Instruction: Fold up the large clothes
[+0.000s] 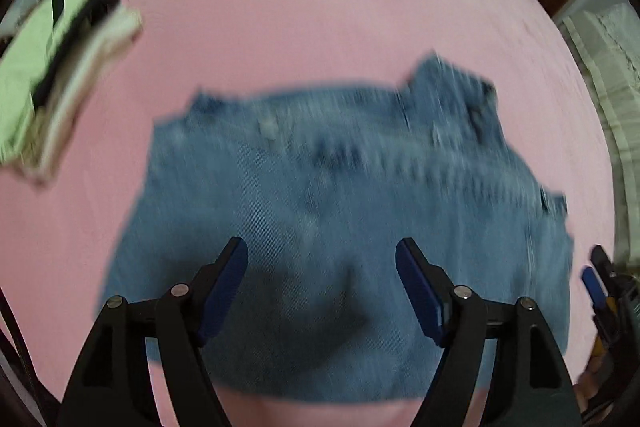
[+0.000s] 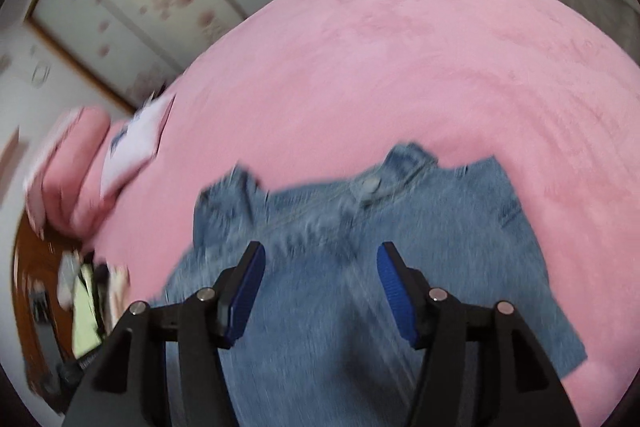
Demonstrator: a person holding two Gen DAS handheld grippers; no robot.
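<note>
- On the pink bed (image 1: 320, 27), as the left wrist view shows it, the denim garment (image 1: 340, 219) lies spread flat near the bed's near edge, its waistband toward the far side. It looks like jeans folded at least once, though blur hides the seams.
- Directly above the denim's near half, the left gripper (image 1: 322, 255) points steeply down. Its fingers (image 1: 228, 275) are released, spread apart with nothing between them, only cloth below. That spread suits a coming pinch on the fabric, or a grip just let go; which one I cannot tell.
- Toward the bed's left edge sits a stack of folded clothes (image 1: 52, 79), pale green, black and white. It is probably kept aside so that the middle stays free for folding.
- At this view's right edge, part of the right gripper (image 1: 600, 287) shows beside the denim's right side.
- From the right wrist view, the same garment (image 2: 360, 267) shows a waistband button (image 2: 370, 185) at its far end, and it lies flat on the bed (image 2: 400, 67).
- Over the middle of the denim, the right gripper (image 2: 322, 265) hangs tilted, its fingers (image 2: 394, 283) parted and holding nothing.
- Both grippers stand over the near part of the cloth, so the next fold likely starts there, judging by the layout.
</note>
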